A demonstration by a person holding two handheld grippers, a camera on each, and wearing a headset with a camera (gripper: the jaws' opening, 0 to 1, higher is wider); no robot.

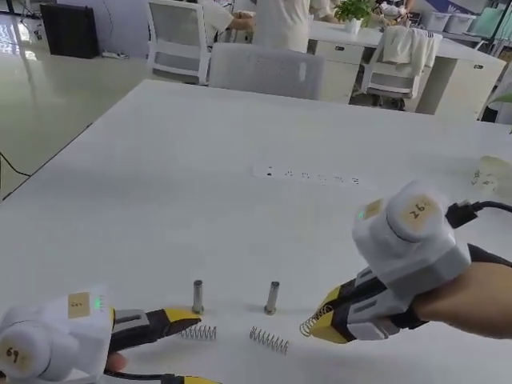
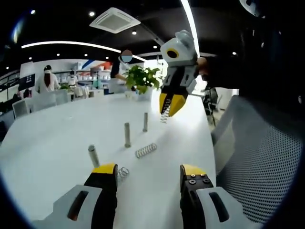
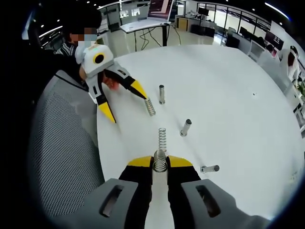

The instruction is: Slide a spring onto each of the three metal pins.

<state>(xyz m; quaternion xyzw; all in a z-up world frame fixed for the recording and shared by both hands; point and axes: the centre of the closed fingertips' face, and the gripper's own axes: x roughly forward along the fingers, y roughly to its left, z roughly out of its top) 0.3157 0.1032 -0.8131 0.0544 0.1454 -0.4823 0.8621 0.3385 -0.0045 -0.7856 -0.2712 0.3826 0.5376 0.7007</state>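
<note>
Head view, pins: you have two bare pins standing upright on the table. The left gripper view lets you count three: nearest pin, middle pin, farthest pin.
Done: nothing yet, by my reading. Each pin is plain metal from base to tip, with no coil around it.
Right gripper: your jaws are pinched on the held spring, which pokes out past the tips. It is raised off the table, near the farthest pin but not over it.
Left gripper: your jaws are spread wide and hold nothing. The near spring lies flat just beside one tip.
Third spring: the middle spring lies flat on the table between the two grippers, beside the middle pin.
Left to do: all three springs have to go on, starting, I judge, with the one you hold.
Hidden: in the head view your right gripper's body covers the table behind it, likely where the third pin stands. One left jaw is cut off at the bottom edge.
Hard to read: whether the near spring touches the jaw tip. In the right gripper view the held spring and the middle spring line up, so the end of the held one is unclear.
</note>
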